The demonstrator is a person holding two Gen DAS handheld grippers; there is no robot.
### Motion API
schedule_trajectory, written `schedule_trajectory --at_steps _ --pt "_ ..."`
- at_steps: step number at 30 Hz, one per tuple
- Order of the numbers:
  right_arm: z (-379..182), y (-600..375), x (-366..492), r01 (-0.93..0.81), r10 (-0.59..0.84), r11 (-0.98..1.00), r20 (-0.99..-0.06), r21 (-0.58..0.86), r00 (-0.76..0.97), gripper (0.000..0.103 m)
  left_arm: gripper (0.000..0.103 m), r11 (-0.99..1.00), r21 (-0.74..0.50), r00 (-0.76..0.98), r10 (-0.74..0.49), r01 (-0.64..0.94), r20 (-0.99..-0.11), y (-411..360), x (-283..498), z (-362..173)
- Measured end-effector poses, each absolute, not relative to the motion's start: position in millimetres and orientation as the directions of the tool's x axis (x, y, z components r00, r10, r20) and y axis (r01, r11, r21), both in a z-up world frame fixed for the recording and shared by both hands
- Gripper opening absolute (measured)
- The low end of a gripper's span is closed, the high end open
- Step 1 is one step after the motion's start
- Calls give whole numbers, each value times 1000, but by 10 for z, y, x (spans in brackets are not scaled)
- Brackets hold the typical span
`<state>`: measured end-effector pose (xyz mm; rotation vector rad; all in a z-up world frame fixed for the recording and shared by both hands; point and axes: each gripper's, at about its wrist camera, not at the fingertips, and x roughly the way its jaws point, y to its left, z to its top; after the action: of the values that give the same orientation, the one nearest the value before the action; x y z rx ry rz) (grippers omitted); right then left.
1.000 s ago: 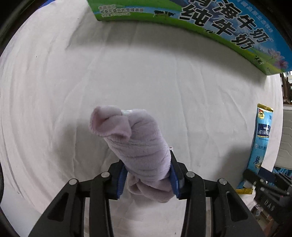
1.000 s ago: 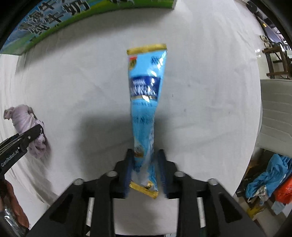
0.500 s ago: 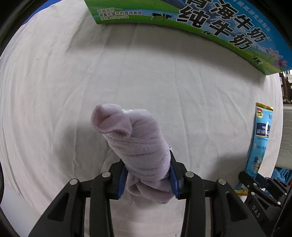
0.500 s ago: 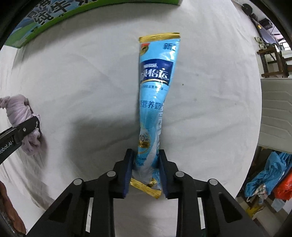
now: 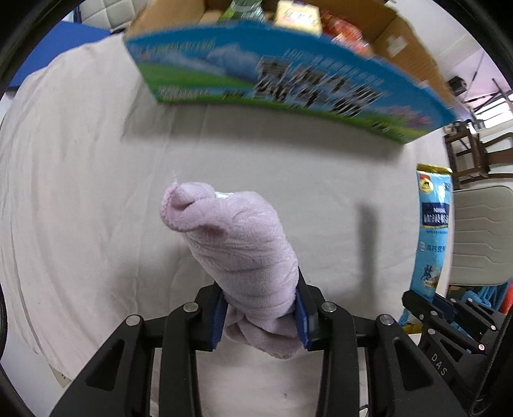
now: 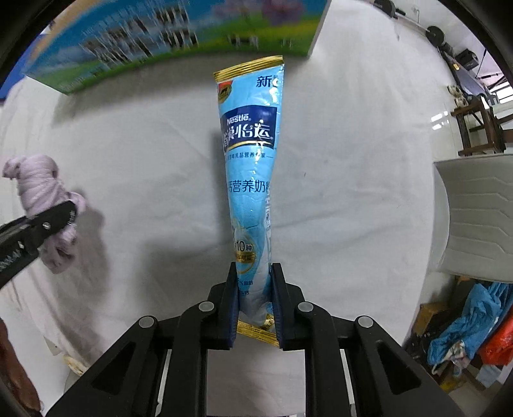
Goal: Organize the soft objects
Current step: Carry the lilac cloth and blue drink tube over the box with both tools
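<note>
My left gripper (image 5: 261,312) is shut on a rolled lilac towel (image 5: 237,243) and holds it above the white cloth. The towel also shows at the left of the right wrist view (image 6: 41,192). My right gripper (image 6: 255,296) is shut on the lower end of a long light-blue Nestle milk powder pouch (image 6: 251,166), which stands up from the jaws. The pouch also shows at the right of the left wrist view (image 5: 434,231). The open cardboard milk carton box (image 5: 288,83) with a blue and green printed side stands ahead; it also shows in the right wrist view (image 6: 154,41).
A white cloth (image 5: 96,192) covers the table. Packaged goods (image 5: 298,16) lie inside the box. A white chair (image 6: 474,218) stands off the table's right side, with blue and red bags (image 6: 465,327) on the floor below it.
Both grippers have risen and tilted up with their loads. The box now sits lower in both views and its open top with goods inside has come into sight.
</note>
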<state>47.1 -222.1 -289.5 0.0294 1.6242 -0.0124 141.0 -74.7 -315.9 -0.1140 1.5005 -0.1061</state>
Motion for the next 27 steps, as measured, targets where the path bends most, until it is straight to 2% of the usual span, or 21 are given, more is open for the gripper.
schedule_trajectory --at_steps 8,16,22,27 --pt "-2029 -2329 526 -15 104 995 -992 103 76 19 32 973 -229 163 -232 32 -959 -798 1497 -2434" --pt "-1341 -2290 1100 -165 179 974 -972 153 153 19 32 951 -309 221 -304 10 -927 -741 2175 -2015" --pt "-1236 -2180 1810 -193 169 972 -971 135 171 19 32 955 -296 248 -281 -26 -927 -584 2678 -1990" --pt "-1587 -2224 2211 -37 218 976 -962 215 162 19 32 955 -291 208 -273 -59 -939 -503 3039 -2247"
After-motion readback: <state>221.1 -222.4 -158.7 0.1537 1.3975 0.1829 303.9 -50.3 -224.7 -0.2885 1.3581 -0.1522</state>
